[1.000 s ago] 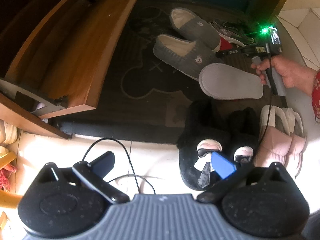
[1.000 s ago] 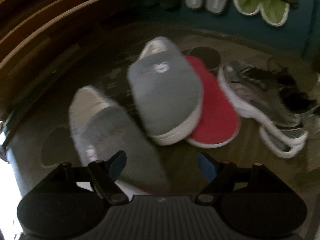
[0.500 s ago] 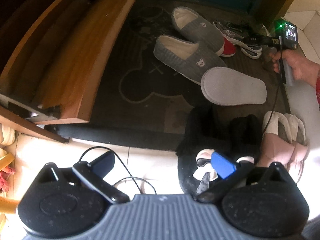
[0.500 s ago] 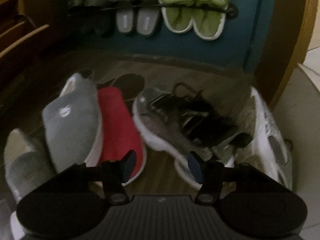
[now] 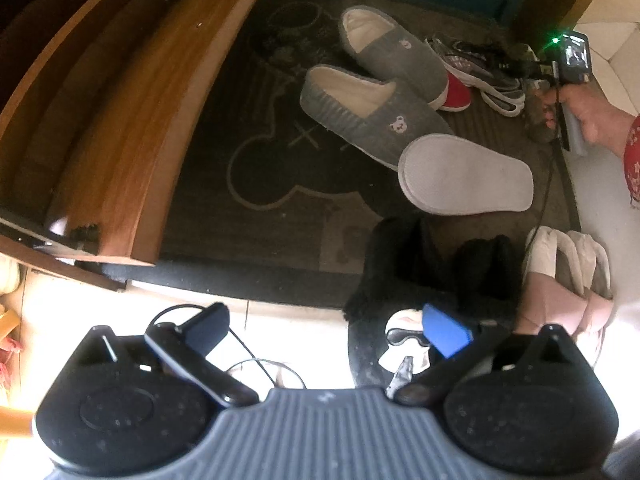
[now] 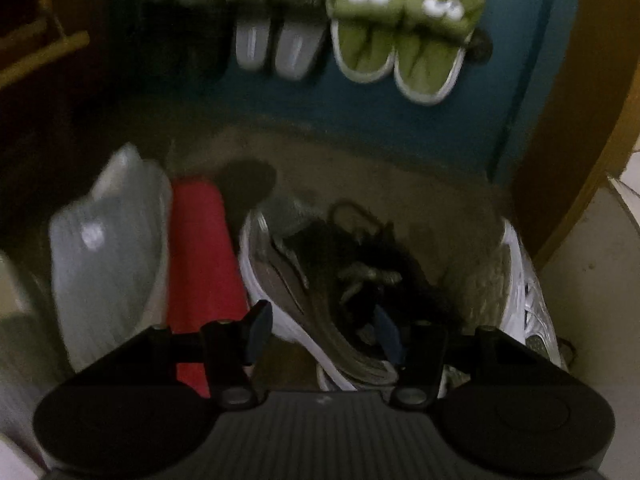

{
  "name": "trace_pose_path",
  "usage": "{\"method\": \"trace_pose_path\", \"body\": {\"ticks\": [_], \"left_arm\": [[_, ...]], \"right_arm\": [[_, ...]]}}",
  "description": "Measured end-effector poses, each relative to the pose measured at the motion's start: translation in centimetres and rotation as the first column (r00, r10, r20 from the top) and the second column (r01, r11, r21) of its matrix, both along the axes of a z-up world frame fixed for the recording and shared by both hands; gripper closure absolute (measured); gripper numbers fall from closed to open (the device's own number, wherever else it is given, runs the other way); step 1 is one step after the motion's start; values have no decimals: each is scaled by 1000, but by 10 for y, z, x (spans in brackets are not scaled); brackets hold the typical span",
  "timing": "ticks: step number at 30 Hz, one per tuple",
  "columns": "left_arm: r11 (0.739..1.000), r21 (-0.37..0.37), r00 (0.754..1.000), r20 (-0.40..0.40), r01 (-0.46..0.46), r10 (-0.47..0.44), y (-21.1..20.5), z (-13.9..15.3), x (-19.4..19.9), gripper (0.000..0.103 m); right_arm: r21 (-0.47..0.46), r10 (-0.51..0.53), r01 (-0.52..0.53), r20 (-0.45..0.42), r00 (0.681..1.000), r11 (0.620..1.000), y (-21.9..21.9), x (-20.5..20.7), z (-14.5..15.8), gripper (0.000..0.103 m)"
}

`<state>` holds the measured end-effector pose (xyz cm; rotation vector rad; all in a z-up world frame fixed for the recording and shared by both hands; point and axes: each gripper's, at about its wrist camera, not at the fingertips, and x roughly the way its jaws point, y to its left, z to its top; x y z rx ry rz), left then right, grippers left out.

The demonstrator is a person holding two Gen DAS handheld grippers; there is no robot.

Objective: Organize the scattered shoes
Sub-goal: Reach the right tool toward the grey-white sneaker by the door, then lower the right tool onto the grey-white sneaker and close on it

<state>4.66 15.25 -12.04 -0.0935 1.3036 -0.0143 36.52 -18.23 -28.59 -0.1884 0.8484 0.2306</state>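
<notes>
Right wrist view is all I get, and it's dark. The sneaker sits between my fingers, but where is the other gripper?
Observer: The left gripper hangs open over the pale floor tiles, at the near edge of the dark mat.
Operator: Anything under it?
Observer: A black plush slipper lies just past its blue fingertip.
Operator: Any shoe flipped over?
Observer: Yes, a white slipper lies sole-up beside the two grey slippers.
</notes>
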Motion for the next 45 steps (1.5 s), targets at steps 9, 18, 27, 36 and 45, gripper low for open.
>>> {"method": "trace_pose_path", "body": {"ticks": [9, 18, 27, 36, 45], "left_arm": [[999, -26, 998, 55, 28, -26, -7, 6, 15, 0], [989, -45, 978, 165, 140, -131, -46, 23, 57, 0], [966, -5, 917, 316, 258, -244, -97, 78, 98, 0], [870, 77, 832, 262, 487, -489, -183, 86, 117, 0], [828, 213, 796, 233, 519, -559, -213, 77, 107, 0]], "right_arm": [[-157, 98, -113, -102, 990, 981, 19, 13, -22, 49], [-247, 78, -110, -135, 988, 963, 25, 28, -33, 74], [-49, 117, -130, -201, 973, 990, 22, -7, -16, 88], [-60, 39, -57, -261, 965, 997, 34, -16, -28, 82], [-1, 3, -3, -165, 986, 1000, 28, -24, -27, 89]]}}
